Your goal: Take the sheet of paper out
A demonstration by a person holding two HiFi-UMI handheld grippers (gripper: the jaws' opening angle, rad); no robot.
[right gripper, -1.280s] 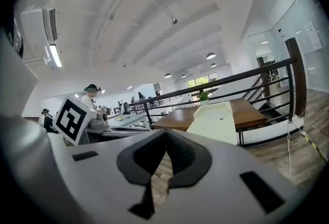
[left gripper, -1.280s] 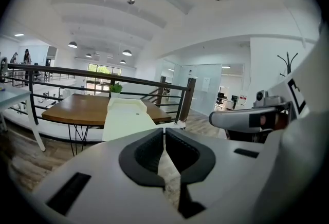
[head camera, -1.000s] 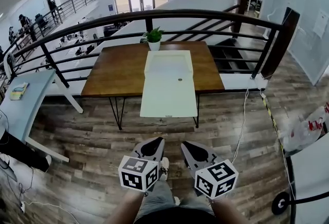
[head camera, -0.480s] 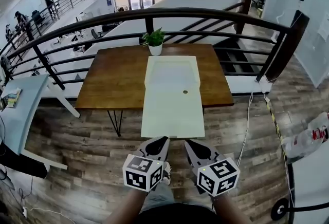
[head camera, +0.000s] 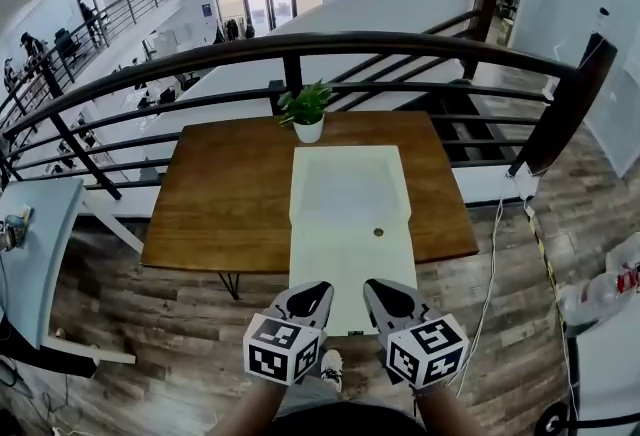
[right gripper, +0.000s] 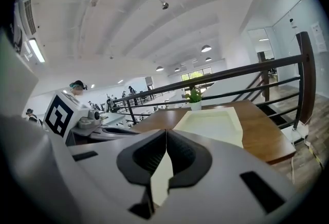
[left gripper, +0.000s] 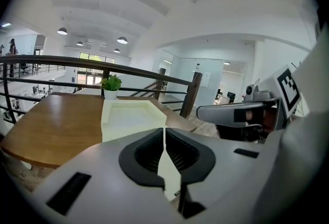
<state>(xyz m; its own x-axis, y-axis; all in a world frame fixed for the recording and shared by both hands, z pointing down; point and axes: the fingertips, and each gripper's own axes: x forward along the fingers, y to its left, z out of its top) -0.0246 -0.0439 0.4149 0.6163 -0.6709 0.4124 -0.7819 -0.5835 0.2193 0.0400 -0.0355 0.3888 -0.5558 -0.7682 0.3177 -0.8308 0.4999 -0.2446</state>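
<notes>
A long pale cream envelope-like folder (head camera: 350, 214) lies lengthwise on the wooden table (head camera: 225, 194), and its near end hangs over the table's front edge. It has a small round clasp (head camera: 378, 233). No loose sheet of paper shows. My left gripper (head camera: 310, 290) and right gripper (head camera: 384, 286) are side by side just short of the folder's near end, both shut with nothing in them. The left gripper view shows its shut jaws (left gripper: 164, 129) in line with the folder (left gripper: 128, 117). The right gripper view shows the same (right gripper: 166, 130), with the folder (right gripper: 213, 123) ahead.
A small potted plant (head camera: 307, 114) stands at the table's far edge, behind the folder. A dark metal railing (head camera: 300, 44) runs behind the table above a lower floor. A cable (head camera: 490, 264) trails on the wooden floor at the right. A light blue table (head camera: 25, 264) is at the left.
Both grippers have come forward together toward the table. The table and folder now sit much nearer, and the folder's overhanging end lies just ahead of the fingertips. The jaws stayed shut.
</notes>
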